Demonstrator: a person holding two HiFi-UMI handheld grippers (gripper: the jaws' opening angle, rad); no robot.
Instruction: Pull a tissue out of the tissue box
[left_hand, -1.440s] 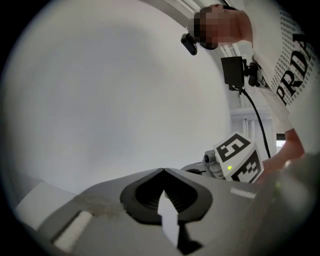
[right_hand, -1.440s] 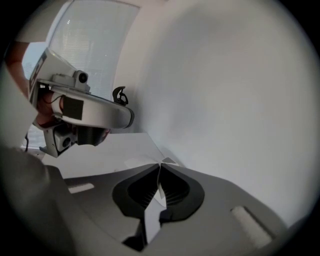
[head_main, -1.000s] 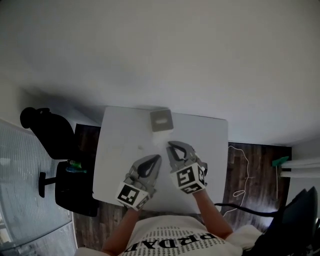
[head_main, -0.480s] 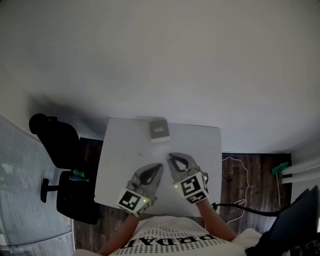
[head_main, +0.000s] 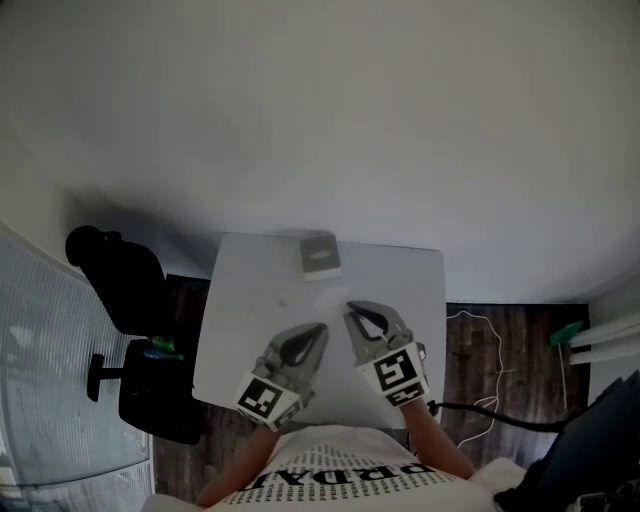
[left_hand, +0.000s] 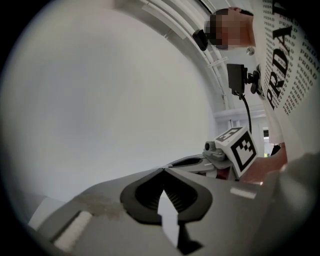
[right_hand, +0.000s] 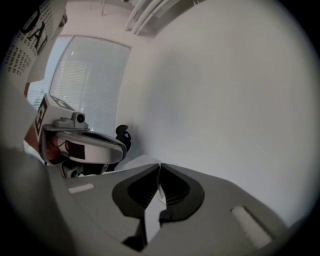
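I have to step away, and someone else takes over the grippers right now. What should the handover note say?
Left gripper: shut, empty, over the near half of the table.
Right gripper: shut, empty, close beside the left one.
Tissue box: at the table's far edge, ahead of both grippers; neither touches it.
Done: nothing visible; no tissue is in either gripper.
Left: reach the box, open the fingers, pinch a tissue at the top slot and pull it out, probably steadying the box with the other gripper.

Bare tabletop (head_main: 400, 290) around the tissue box (head_main: 320, 257); office chair (head_main: 130, 300) alongside, left
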